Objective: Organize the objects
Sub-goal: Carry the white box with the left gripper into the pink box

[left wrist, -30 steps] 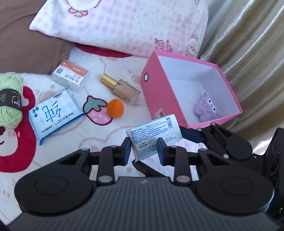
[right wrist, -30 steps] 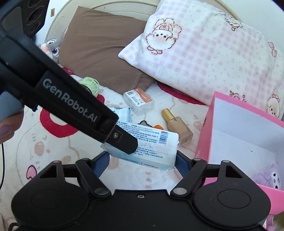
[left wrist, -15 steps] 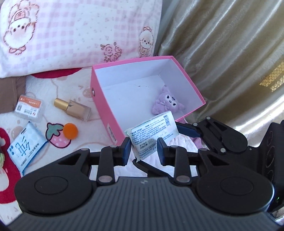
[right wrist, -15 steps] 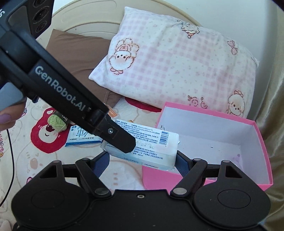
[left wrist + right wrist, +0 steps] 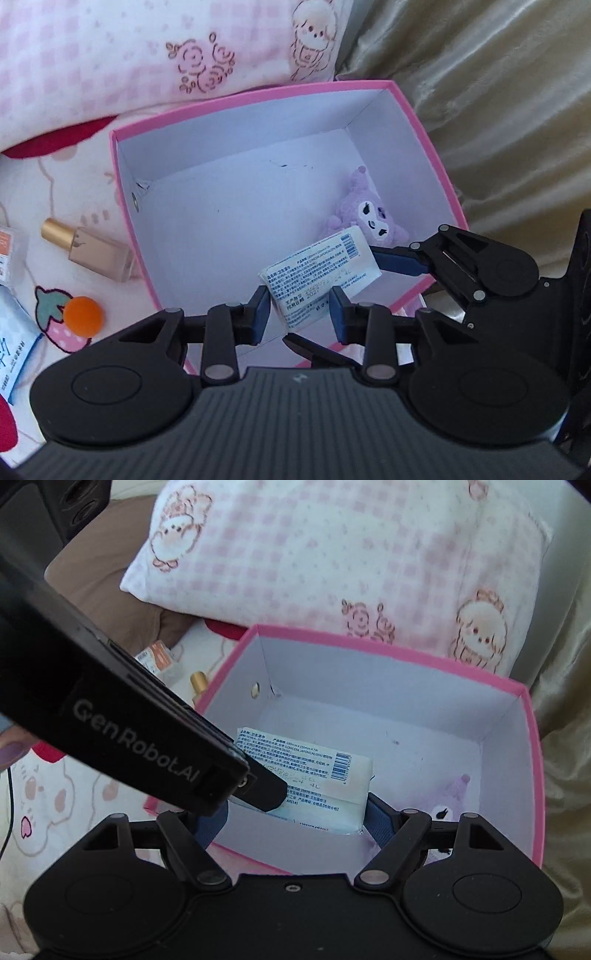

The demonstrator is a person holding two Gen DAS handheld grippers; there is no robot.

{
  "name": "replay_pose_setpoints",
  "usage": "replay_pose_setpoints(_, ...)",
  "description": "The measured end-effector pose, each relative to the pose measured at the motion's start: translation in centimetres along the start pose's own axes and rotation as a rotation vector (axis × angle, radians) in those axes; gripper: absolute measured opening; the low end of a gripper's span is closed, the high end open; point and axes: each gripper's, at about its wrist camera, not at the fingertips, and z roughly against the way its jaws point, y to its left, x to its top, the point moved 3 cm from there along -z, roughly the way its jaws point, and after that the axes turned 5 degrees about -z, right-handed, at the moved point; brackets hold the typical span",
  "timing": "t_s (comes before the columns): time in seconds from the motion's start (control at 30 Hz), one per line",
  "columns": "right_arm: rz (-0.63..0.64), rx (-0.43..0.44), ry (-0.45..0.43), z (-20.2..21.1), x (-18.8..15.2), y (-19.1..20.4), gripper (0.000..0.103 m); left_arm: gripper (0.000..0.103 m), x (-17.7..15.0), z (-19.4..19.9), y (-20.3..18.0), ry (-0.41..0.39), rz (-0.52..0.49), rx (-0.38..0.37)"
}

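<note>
A white wipes packet (image 5: 321, 275) with printed text hangs above the inside of the pink box (image 5: 236, 99). Both grippers hold it. My left gripper (image 5: 300, 314) is shut on its near end. My right gripper (image 5: 295, 812) is shut on it across its width; the packet also shows in the right wrist view (image 5: 314, 775) over the box (image 5: 406, 653). The left gripper's body crosses that view and hides the packet's left part. A purple plush toy (image 5: 369, 214) lies in the box's right corner.
On the patterned blanket left of the box lie a gold bottle (image 5: 88, 251), an orange ball (image 5: 82, 310), a blue-white packet (image 5: 11, 350) and an orange-labelled case (image 5: 157, 661). A pink checked pillow (image 5: 332, 554) lies behind the box. A beige curtain (image 5: 498, 110) hangs at the right.
Both grippers have carried the packet to the right, from above the blanket to over the open pink box, and lowered it toward the inside.
</note>
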Motion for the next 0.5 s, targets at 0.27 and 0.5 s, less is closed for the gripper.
replay_pose_setpoints(0.27,-0.127,0.073,0.162,-4.4,-0.2,-3.8,0.082,0.032,1.2,-5.7,1.1,0.097,0.089,-0.013)
replay_pose_setpoints(0.5,-0.098,0.041,0.192,-5.9,-0.8,-3.3,0.088,0.032,0.5,-7.6,1.3,0.119,0.063,-0.007)
